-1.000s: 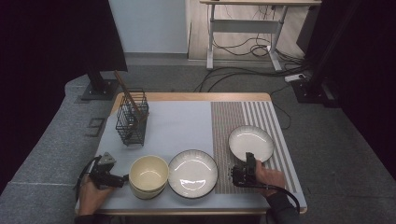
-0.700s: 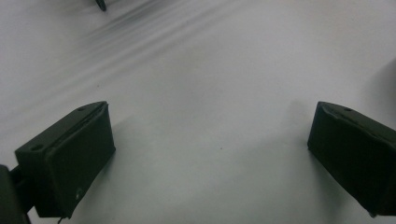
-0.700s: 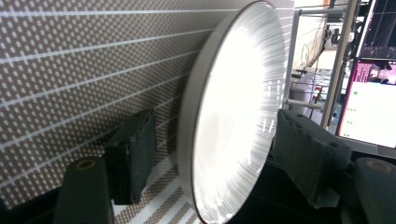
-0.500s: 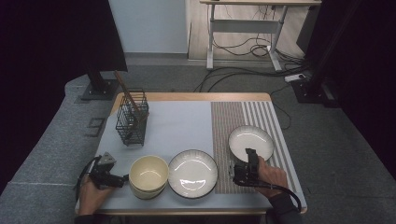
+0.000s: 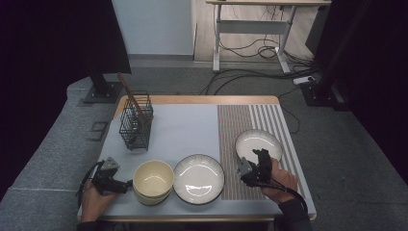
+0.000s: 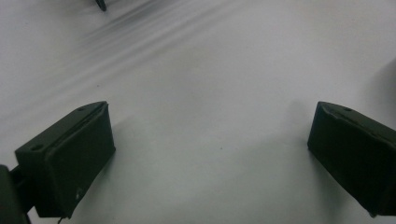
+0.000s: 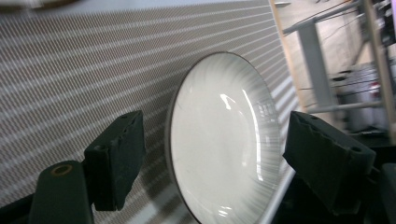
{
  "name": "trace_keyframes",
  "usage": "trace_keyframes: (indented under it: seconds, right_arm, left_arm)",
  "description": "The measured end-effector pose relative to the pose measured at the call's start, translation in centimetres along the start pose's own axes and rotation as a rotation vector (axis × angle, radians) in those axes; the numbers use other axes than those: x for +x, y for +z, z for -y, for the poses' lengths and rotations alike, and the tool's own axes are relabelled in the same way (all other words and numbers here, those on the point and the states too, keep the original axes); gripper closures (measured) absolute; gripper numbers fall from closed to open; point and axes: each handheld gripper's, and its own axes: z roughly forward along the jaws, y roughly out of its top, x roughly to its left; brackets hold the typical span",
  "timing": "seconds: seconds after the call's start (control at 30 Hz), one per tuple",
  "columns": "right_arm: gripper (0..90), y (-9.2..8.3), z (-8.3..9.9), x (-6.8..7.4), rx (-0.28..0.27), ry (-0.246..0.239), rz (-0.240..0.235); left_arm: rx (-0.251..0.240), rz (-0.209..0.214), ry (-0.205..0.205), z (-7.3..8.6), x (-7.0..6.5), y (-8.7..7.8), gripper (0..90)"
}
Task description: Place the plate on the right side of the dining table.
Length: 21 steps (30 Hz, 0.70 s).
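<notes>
In the high view the right hand (image 5: 279, 179) enters from the lower right, holding the right gripper (image 5: 262, 156) with its tips aimed up the frame at the near rim of the plate (image 5: 258, 144) on the striped mat (image 5: 233, 130). Its jaws have just been opening and stand apart, with nothing pressed between them. In the right gripper view the plate (image 7: 224, 140) fills the centre, seen through the gap between the 2 jaws, free of both pads and lying flat on the mat.

The left hand (image 5: 96, 202) rests at the lower left, its gripper (image 5: 126, 184) pointing right, just beside the bowl (image 5: 153, 180). In the left gripper view its jaws are wide apart over the bare pale mat (image 6: 210, 93), gripping nothing.

A 2nd plate (image 5: 198, 178) sits just right of the bowl. The wire rack (image 5: 136, 126) stands in the upper left.
</notes>
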Motion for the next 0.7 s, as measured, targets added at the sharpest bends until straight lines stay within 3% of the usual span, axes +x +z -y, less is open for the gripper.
trace_keyframes:
  seconds: [0.1,0.47,0.63,0.7]
  right_arm:
    - [20.0,0.1,0.1,-0.6,-0.037,0.078,-0.056]
    - [20.0,0.3,1.4,-2.5,-0.181,0.455,-0.246]
    - [20.0,0.6,3.0,-3.0,-0.2,0.628,-0.305]
    - [19.1,0.7,3.6,-3.0,-0.2,0.659,-0.319]
  left_arm:
    - [0.0,0.0,0.0,0.0,0.0,0.0,0.3]
    - [0.0,0.0,0.0,0.0,0.0,0.0,0.3]
    - [0.0,0.0,0.0,0.0,0.0,0.0,0.3]
    - [-0.001,0.0,0.0,0.0,0.0,0.0,0.3]
